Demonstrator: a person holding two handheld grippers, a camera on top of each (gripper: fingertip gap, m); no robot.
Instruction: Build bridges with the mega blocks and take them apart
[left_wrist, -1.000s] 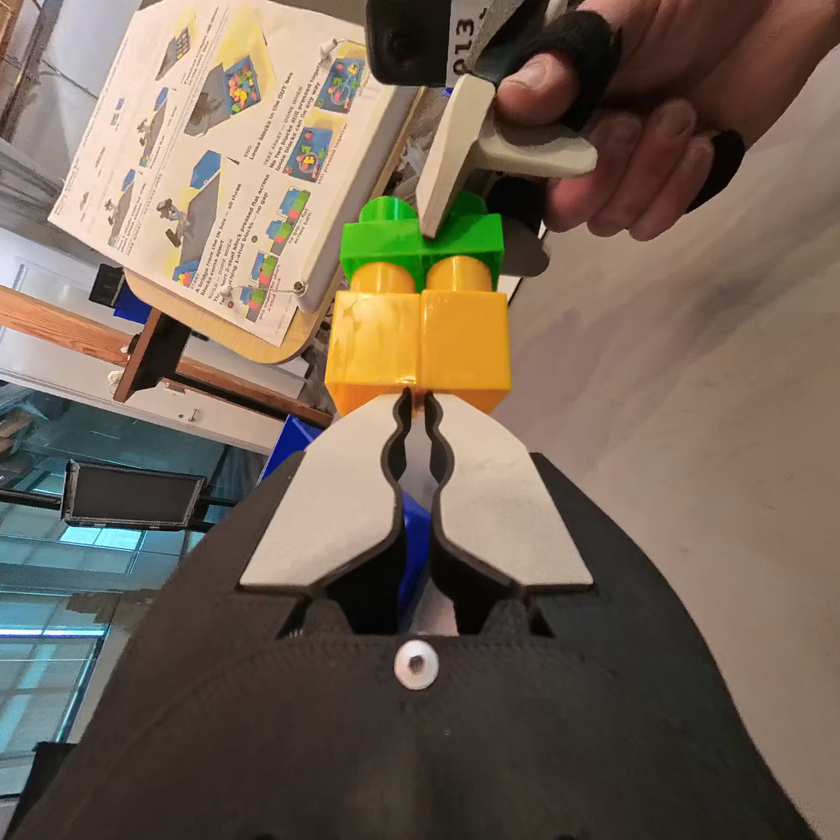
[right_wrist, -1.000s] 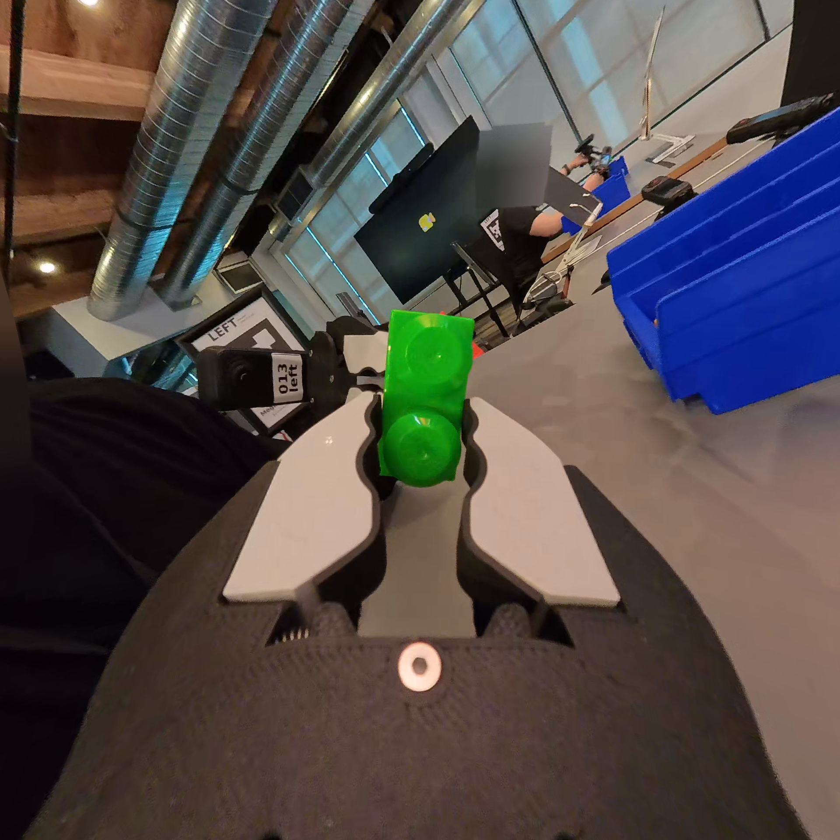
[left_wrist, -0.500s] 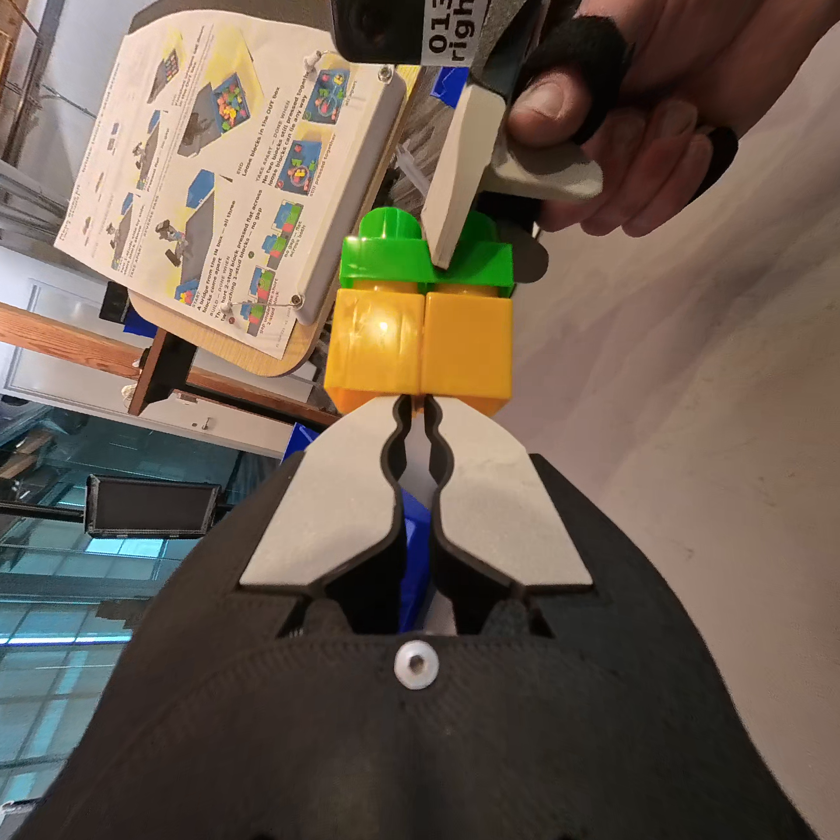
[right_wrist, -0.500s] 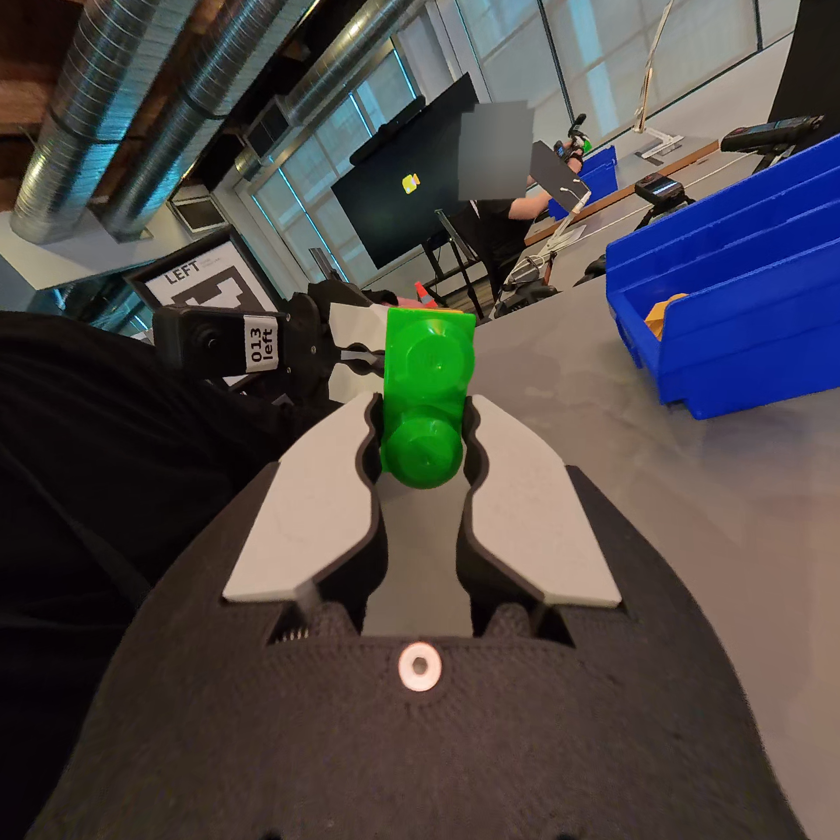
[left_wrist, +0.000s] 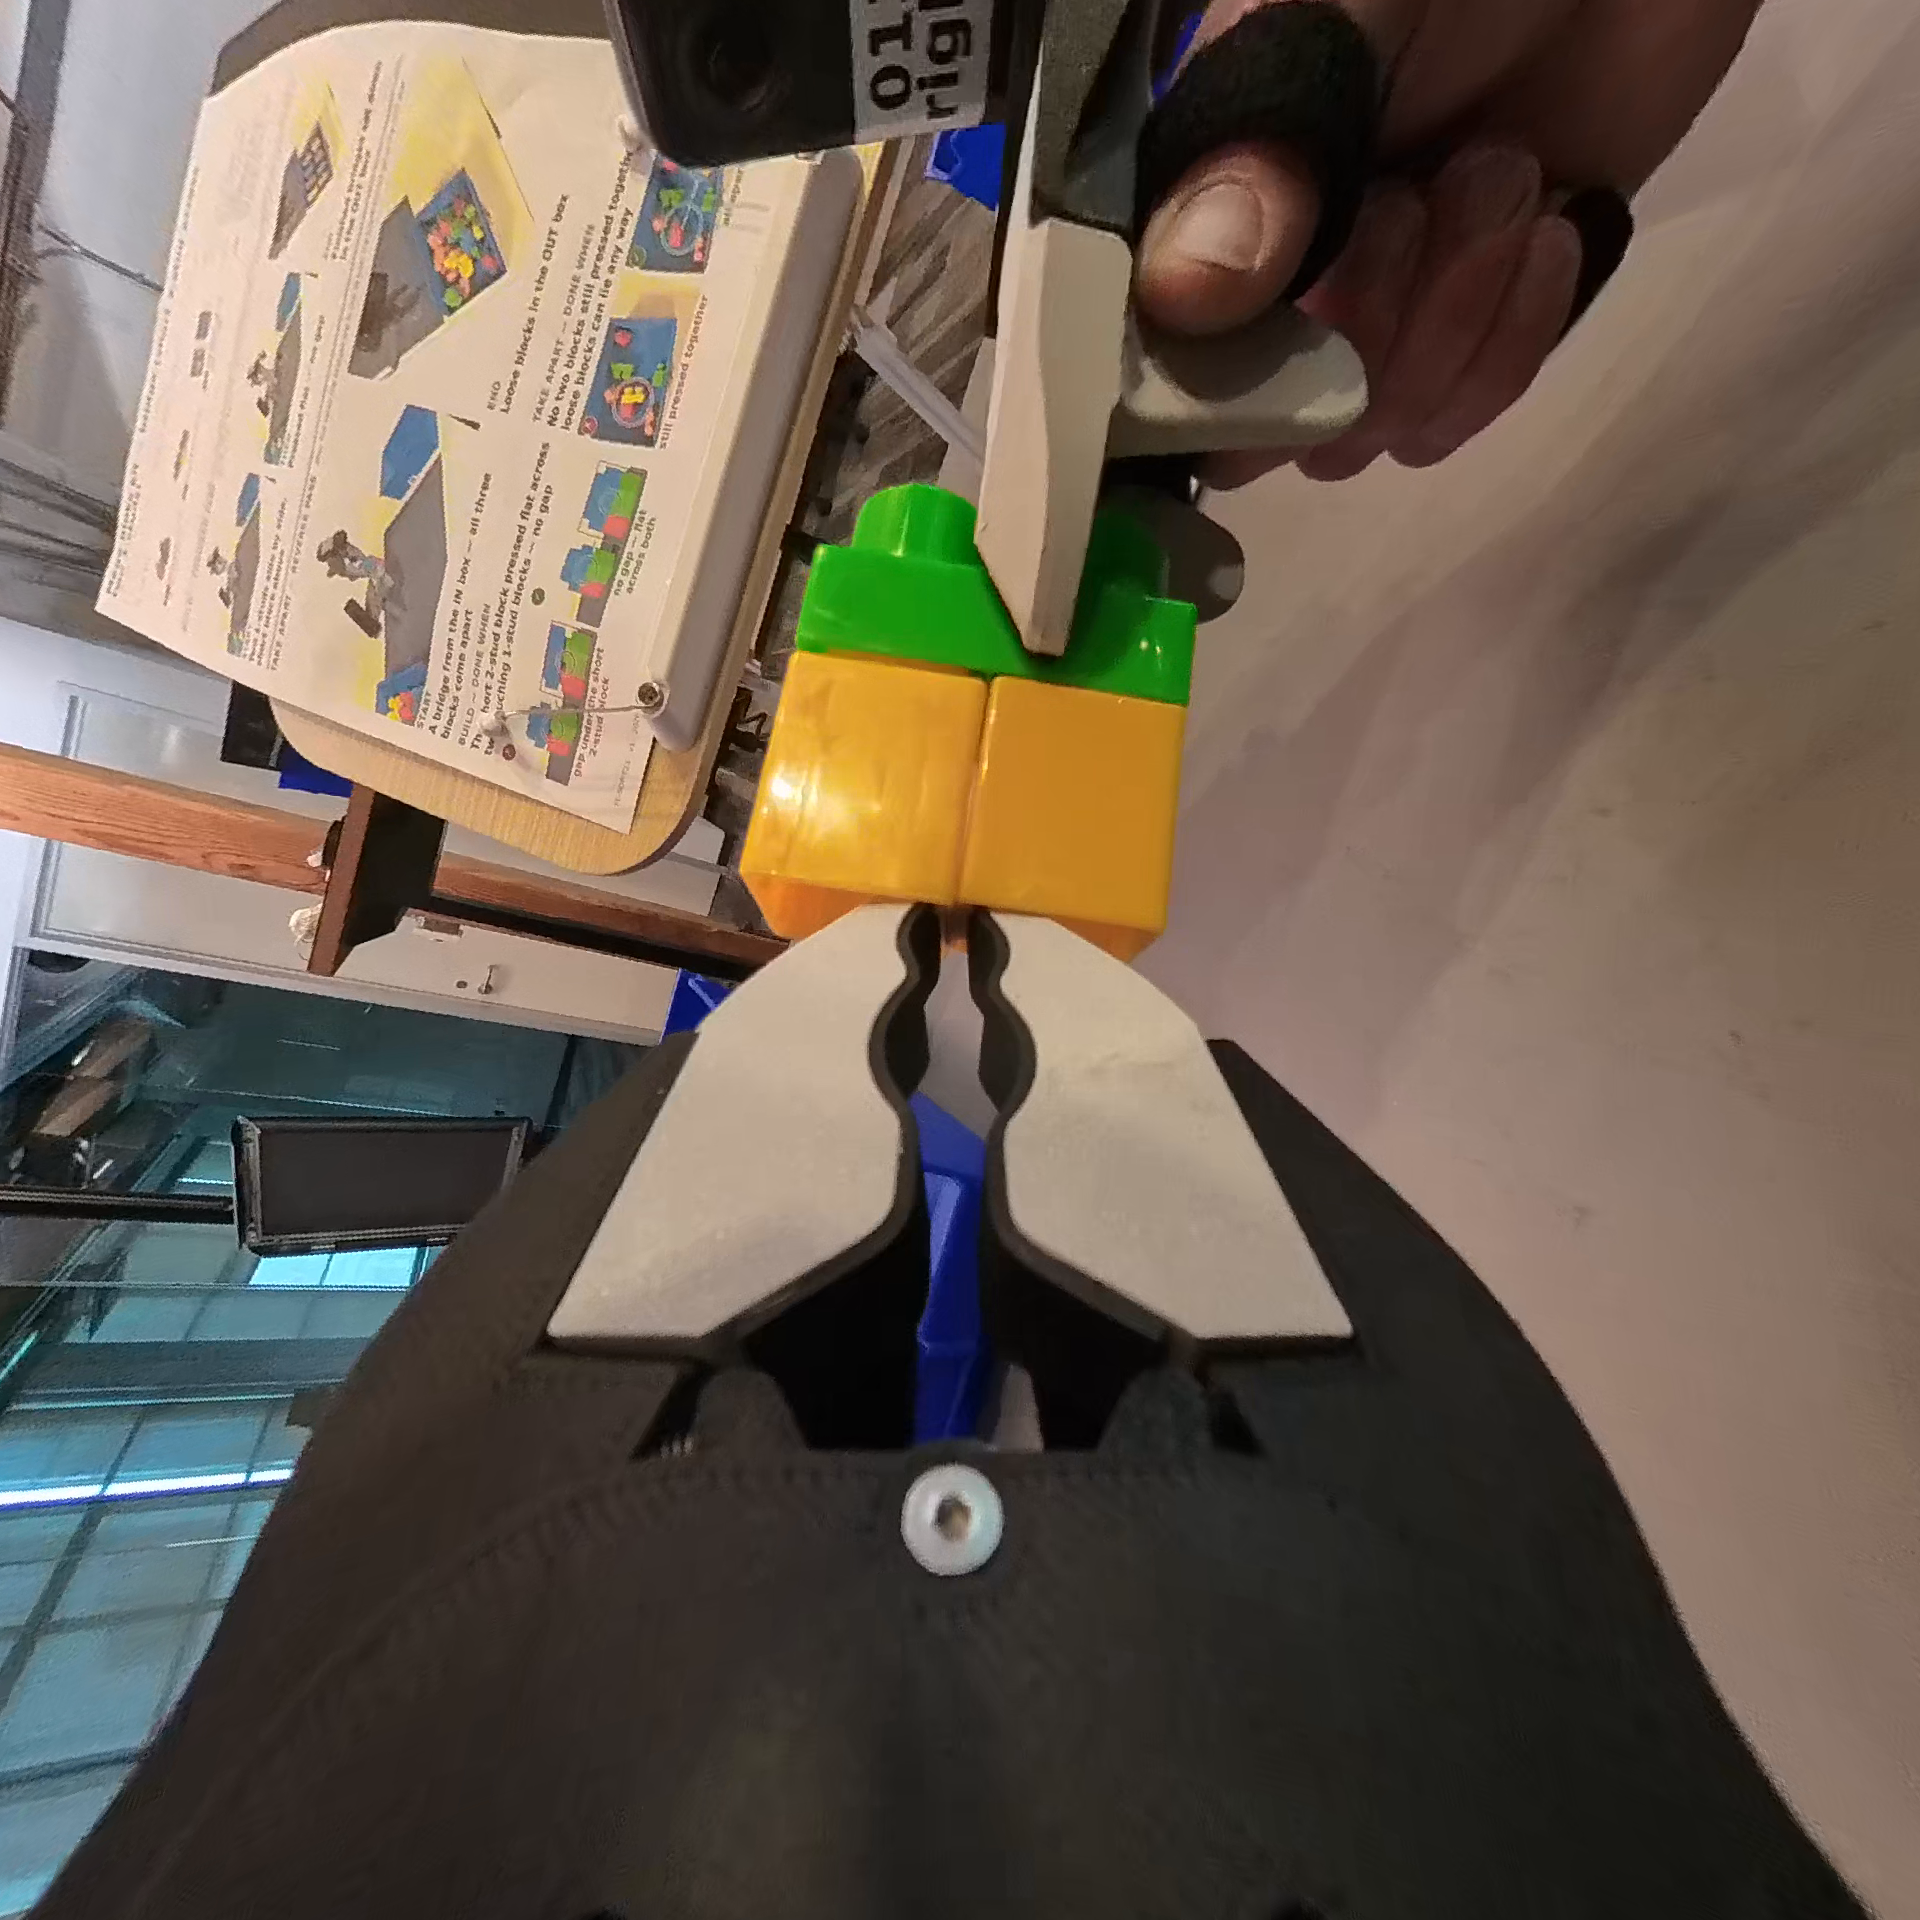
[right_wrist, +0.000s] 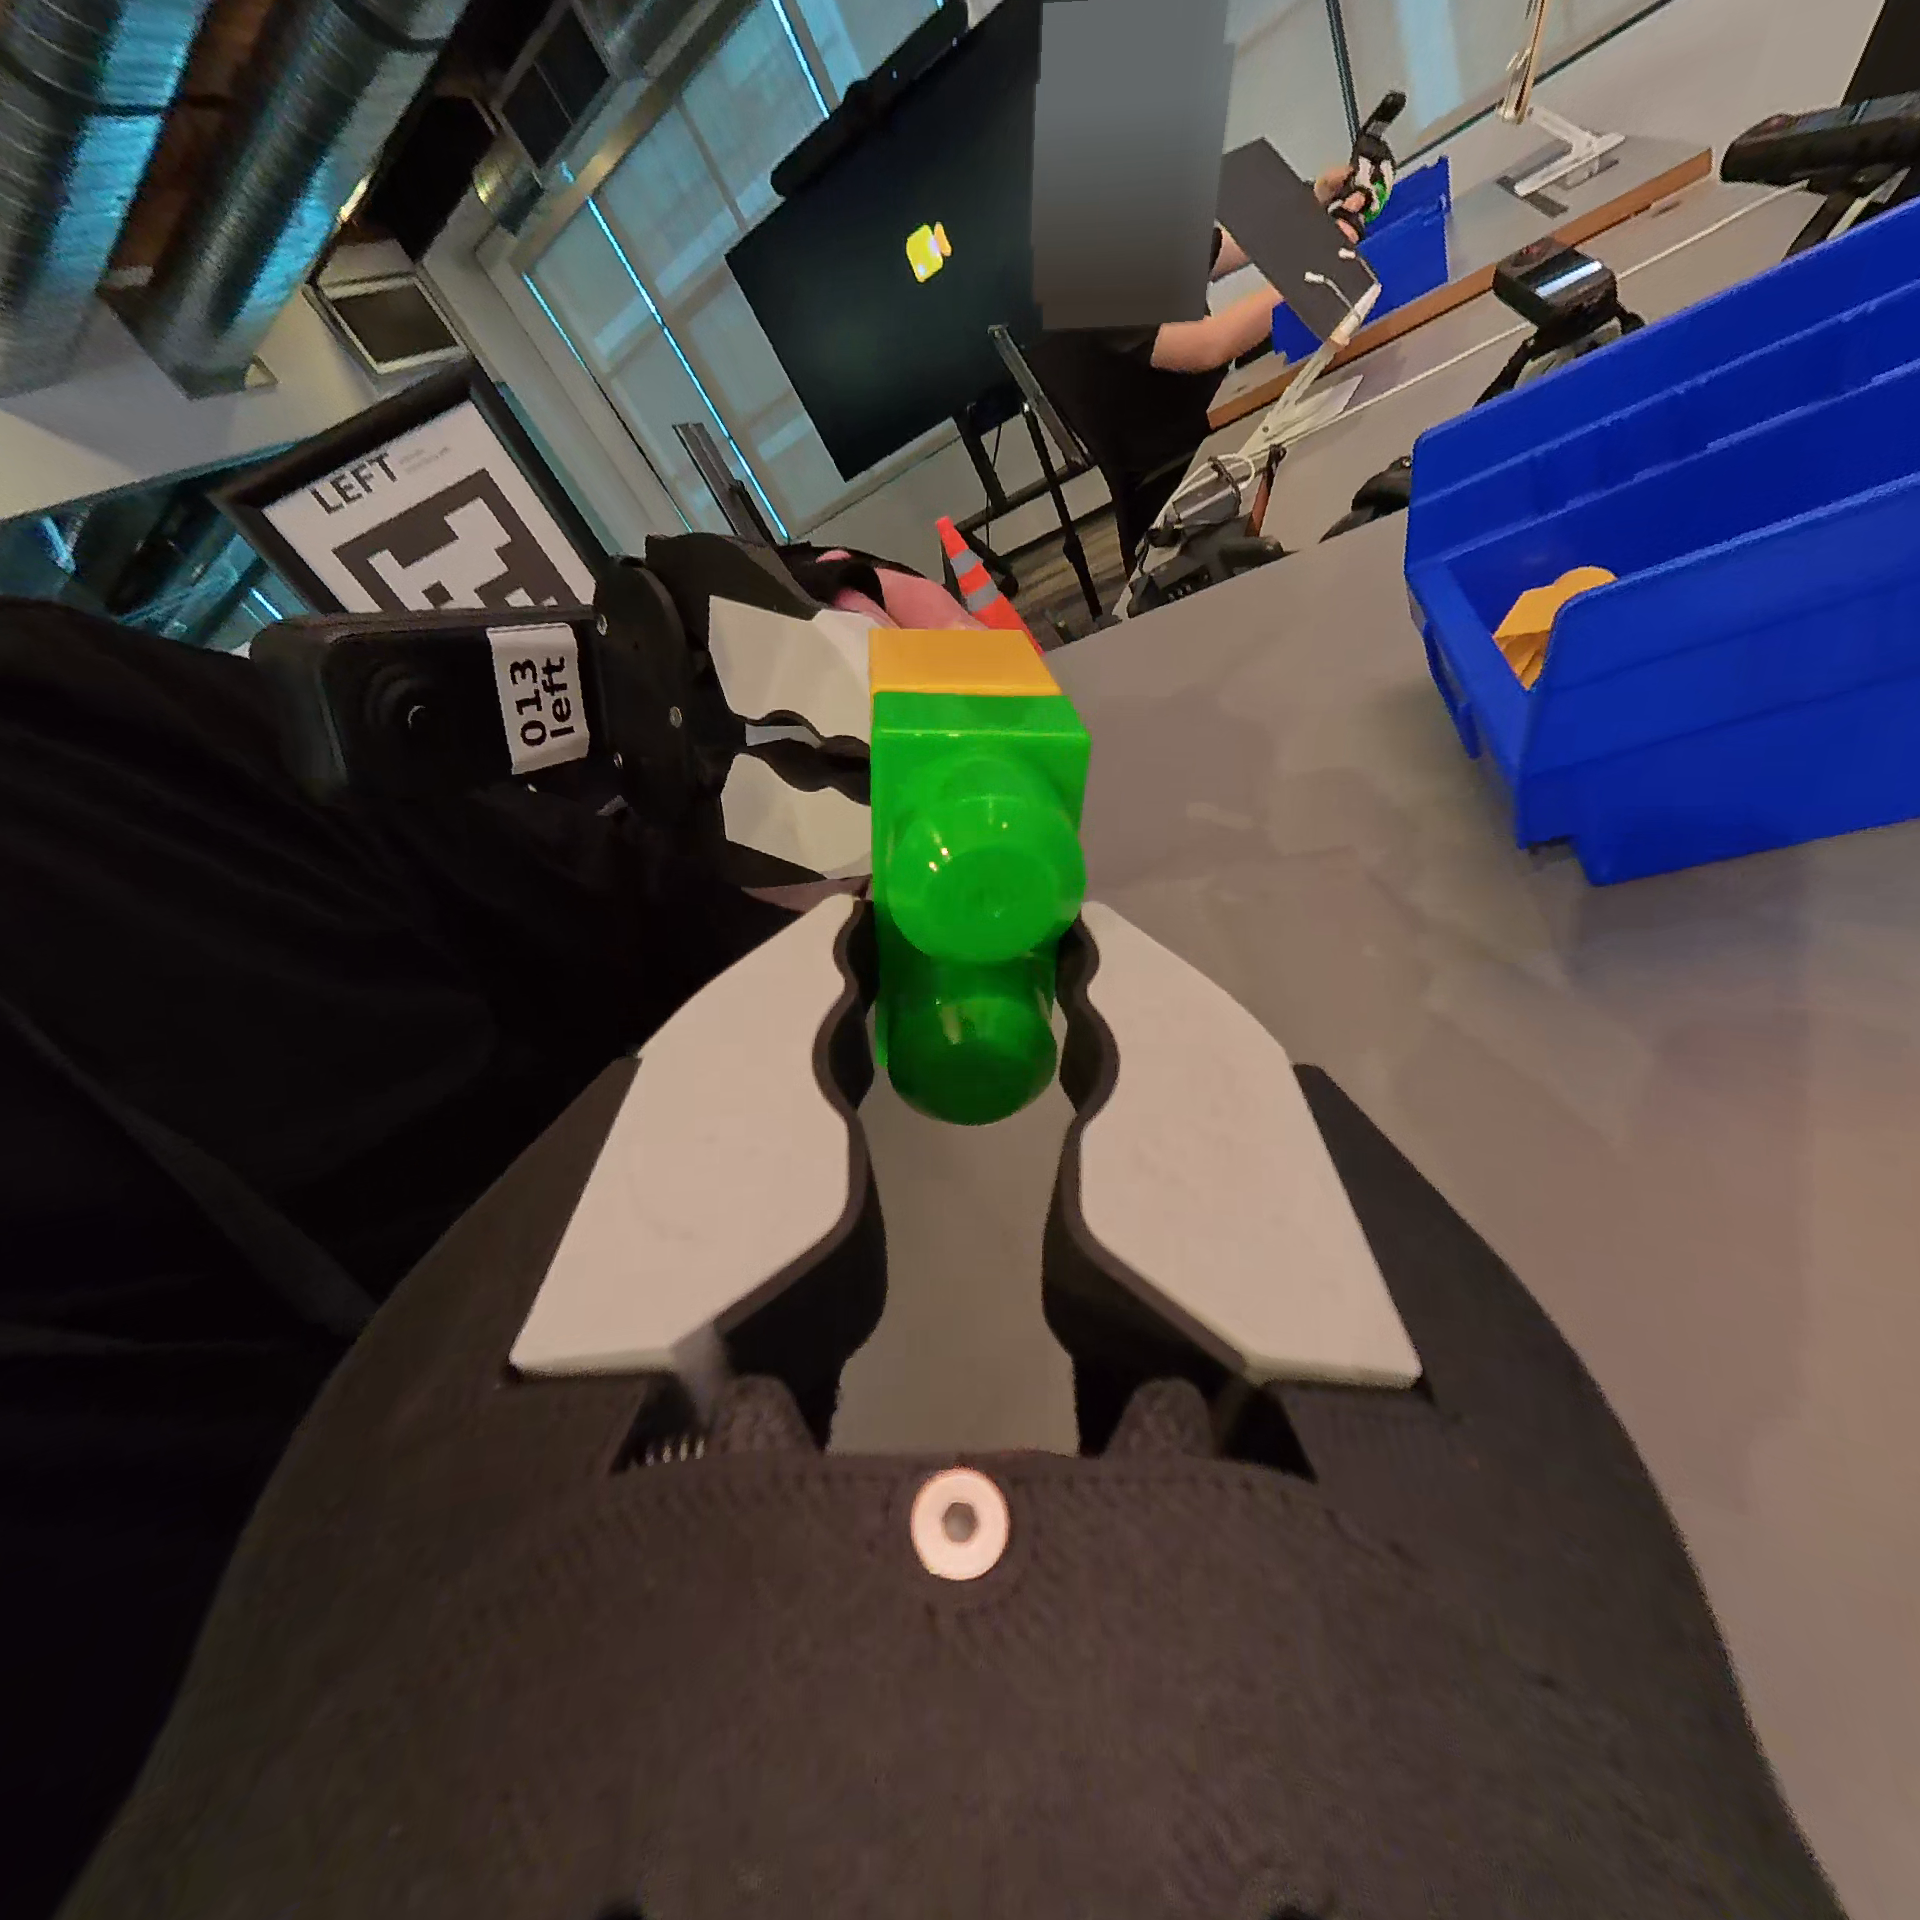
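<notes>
The green block (left_wrist: 997, 613) now sits flush, seemingly fully seated, on the two yellow blocks (left_wrist: 966, 790).

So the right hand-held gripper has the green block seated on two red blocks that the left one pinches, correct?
Not quite: the two blocks under the green block are yellow-orange, not red, as the left wrist view shows. The right hand-held gripper grips the green block, and the left hand-held gripper pinches them.

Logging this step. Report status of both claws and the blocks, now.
Left claw pinched on yellow blocks' bottom edge. Right claw clamped on green block. Green seated flush on both yellows, held above the grey table. Nothing in the way.
</notes>
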